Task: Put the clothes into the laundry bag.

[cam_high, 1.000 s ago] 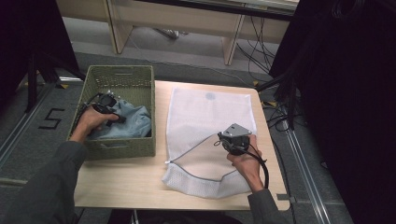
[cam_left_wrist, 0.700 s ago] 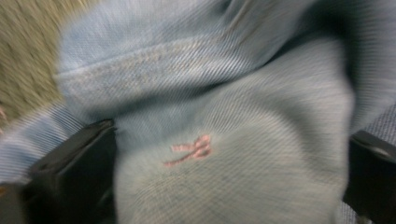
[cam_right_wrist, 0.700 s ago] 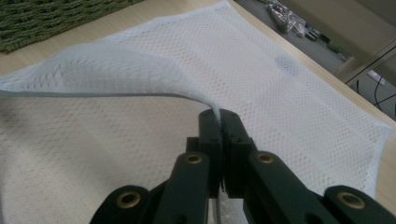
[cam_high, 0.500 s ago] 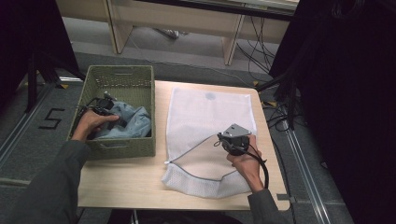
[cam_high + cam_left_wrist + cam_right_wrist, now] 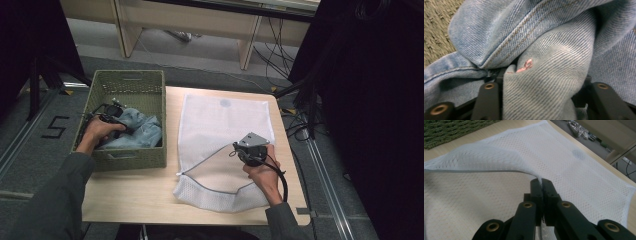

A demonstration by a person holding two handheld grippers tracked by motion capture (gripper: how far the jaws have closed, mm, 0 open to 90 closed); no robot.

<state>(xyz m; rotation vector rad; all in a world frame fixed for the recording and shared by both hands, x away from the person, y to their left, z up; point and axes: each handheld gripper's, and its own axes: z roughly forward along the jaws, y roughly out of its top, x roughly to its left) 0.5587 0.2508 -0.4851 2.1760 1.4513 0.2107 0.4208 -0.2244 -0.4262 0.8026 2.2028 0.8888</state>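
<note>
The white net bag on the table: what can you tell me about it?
The white net bag is a soft mesh pouch lying flat on the wooden table, beside the green basket. A grey-edged opening runs across its near part, with a faint round mark near the far end. The right gripper is shut on the opening's upper edge, lifting it so the mouth gapes. Nothing shows inside.

Table point(image 5: 150, 200) evenly lit from above; surroundings left dark. Denim point(image 5: 554, 50) beyond the jaws rendered soft, slightly blurred.

Grey floor point(image 5: 35, 150) w/ painted "5" point(image 5: 56, 127), pale wood bench legs point(image 5: 249, 47) behind, black drapes point(image 5: 370, 100) both sides
</note>
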